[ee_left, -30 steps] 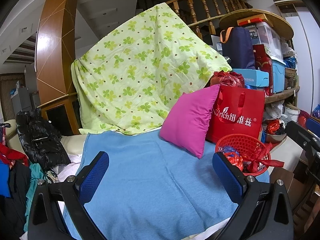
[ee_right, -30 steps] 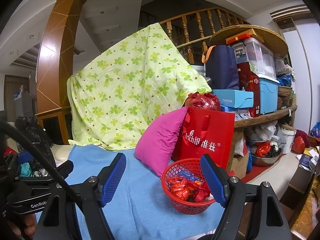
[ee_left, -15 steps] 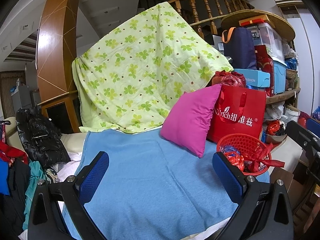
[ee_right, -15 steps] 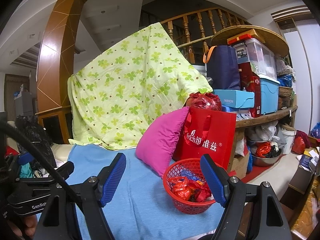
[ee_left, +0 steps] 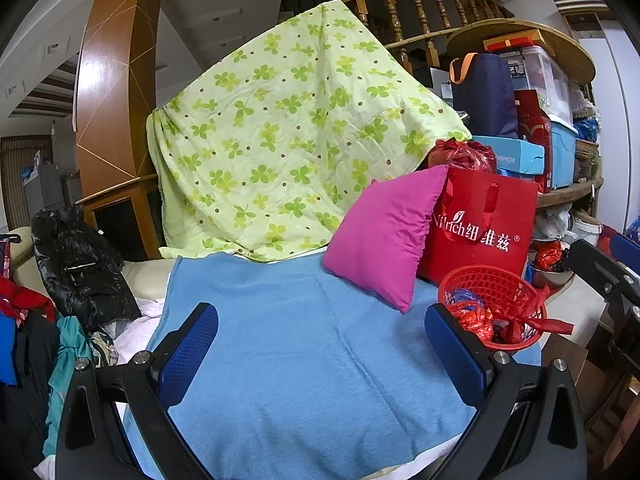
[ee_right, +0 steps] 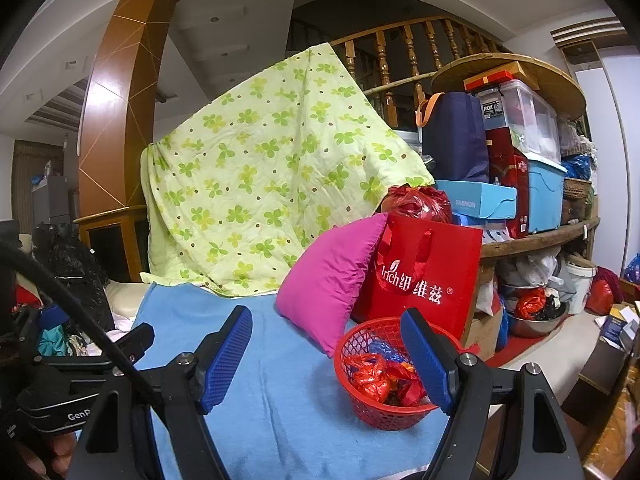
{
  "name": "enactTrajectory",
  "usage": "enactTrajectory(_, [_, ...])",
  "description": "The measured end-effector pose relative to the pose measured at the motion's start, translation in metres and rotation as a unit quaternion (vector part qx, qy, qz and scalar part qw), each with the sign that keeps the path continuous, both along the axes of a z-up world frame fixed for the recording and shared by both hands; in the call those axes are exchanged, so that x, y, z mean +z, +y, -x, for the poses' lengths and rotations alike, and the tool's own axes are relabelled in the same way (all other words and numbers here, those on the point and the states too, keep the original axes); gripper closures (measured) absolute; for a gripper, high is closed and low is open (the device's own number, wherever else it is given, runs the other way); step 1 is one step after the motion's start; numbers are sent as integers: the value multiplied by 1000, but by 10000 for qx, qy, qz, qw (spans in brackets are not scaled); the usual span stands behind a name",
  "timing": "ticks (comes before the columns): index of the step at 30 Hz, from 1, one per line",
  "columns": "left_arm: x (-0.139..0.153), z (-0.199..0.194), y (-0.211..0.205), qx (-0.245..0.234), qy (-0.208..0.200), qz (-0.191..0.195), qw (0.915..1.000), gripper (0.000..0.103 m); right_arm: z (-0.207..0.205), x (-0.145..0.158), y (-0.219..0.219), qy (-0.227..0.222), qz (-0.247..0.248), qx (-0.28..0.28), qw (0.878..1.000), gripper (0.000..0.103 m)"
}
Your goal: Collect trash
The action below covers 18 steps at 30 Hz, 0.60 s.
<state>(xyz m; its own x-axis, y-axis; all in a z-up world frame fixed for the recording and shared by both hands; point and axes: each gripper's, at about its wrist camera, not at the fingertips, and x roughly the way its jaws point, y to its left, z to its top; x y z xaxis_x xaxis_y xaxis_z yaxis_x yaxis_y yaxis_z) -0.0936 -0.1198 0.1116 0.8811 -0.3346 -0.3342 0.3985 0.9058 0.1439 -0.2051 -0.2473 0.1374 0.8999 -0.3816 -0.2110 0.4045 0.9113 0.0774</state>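
A red plastic basket (ee_right: 360,344) stands on the blue blanket (ee_right: 288,392) at the right, filled with crumpled red and blue wrappers (ee_right: 380,376). It also shows in the left wrist view (ee_left: 496,284), with a red ribbon over its rim. My right gripper (ee_right: 326,350) is open and empty, its right finger in front of the basket. My left gripper (ee_left: 320,338) is open and empty above the blanket, left of the basket. The right gripper's body shows at the right edge of the left wrist view.
A pink pillow (ee_right: 328,280) leans on a red paper bag (ee_right: 424,276) behind the basket. A green clover quilt (ee_left: 280,140) hangs at the back. Dark clothes (ee_left: 76,264) pile at the left. Stacked boxes and shelves (ee_right: 532,160) stand at the right.
Both views have shifted slightly, with the scene sliding a little to the right. Both grippers stay open and empty.
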Motion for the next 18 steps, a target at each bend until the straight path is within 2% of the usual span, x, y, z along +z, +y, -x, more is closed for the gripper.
enactTrajectory(8, [-2,-12,4,119,72,37,9999,0,-22,-1,4,31,66,62,10000,23])
enactTrajectory(18, [-1,-47,13,330,222,95,9992,0,-58,-5,9,130,89,183,9997,23])
